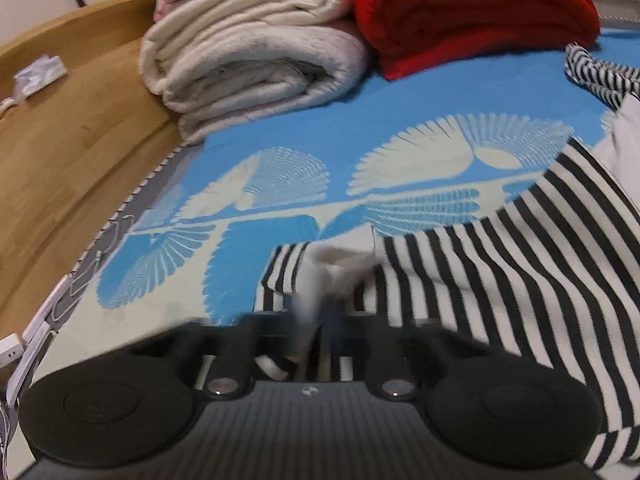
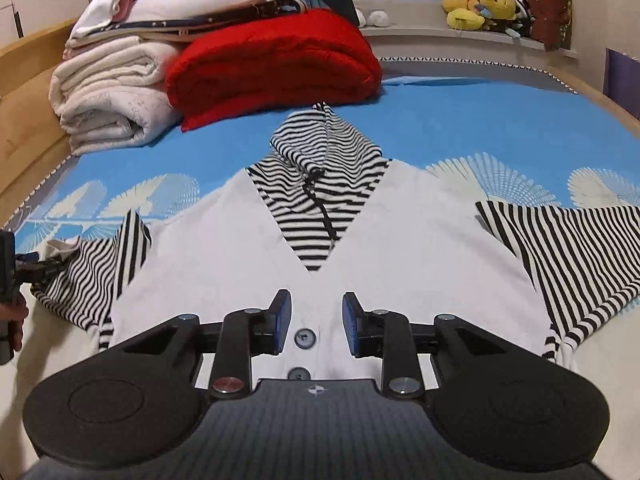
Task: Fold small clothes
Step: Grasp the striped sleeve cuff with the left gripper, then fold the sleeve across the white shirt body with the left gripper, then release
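A: What takes up the most room?

B: The bed (image 2: pixel 460 120), under a blue cover with pale fan shapes. At its far left sits a stack of cream blankets (image 2: pixel 108 96), with a folded red blanket (image 2: pixel 276 64) just beside it.

A: And the garment?

B: A small hooded top (image 2: pixel 248 248) lies face up in the middle of the bed: white body, black-and-white striped hood and sleeves. Both sleeves are spread out to the sides, and the hood points toward the red blanket.

A: The tools?

B: The right hand-held gripper (image 2: pixel 316 326) hovers over the white front with its fingers spread apart; nothing is between them, and two dark buttons (image 2: pixel 305 338) show in the gap. The left hand-held gripper (image 1: pixel 320 320) is blurred, its fingers pressed together, pinching the white cuff (image 1: pixel 340 264) of the left striped sleeve.
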`<state>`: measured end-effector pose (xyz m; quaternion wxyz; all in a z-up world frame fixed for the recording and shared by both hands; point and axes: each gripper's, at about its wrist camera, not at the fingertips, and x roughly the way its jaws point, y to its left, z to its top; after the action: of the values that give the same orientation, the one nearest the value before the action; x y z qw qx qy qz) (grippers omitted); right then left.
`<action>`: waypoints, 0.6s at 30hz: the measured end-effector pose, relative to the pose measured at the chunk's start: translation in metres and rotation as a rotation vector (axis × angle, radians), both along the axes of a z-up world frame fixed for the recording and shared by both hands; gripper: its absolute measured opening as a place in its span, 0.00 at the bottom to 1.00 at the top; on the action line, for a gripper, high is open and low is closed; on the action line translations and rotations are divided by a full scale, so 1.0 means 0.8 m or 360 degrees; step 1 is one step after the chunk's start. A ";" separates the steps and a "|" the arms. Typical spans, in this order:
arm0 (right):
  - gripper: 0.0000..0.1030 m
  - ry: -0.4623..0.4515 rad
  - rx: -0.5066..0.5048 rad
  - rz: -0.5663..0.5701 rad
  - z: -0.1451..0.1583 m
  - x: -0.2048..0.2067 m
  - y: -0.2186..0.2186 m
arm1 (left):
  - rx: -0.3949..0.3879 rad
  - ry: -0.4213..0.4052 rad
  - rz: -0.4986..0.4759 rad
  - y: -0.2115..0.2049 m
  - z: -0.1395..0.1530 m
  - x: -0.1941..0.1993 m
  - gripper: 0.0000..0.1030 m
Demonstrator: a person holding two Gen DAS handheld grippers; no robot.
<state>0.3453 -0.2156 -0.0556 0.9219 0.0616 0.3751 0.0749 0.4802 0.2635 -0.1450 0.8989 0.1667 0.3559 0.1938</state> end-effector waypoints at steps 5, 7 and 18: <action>0.09 0.0029 0.0039 -0.0072 0.001 0.003 -0.014 | -0.0028 -0.0201 -0.0091 -0.037 0.073 -0.016 0.05; 0.05 0.0042 0.0107 -0.0130 0.002 0.006 -0.024 | -0.0187 -0.0292 -0.0127 -0.061 0.115 -0.026 0.05; 0.07 0.0144 0.0517 -0.0493 -0.005 0.016 -0.111 | -0.1415 -0.0224 -0.0745 -0.347 0.185 -0.061 0.09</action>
<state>0.3584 -0.3044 -0.0600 0.8826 0.2695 0.3852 -0.0109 0.4311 -0.0138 0.0032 0.9241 -0.1703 0.2956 -0.1725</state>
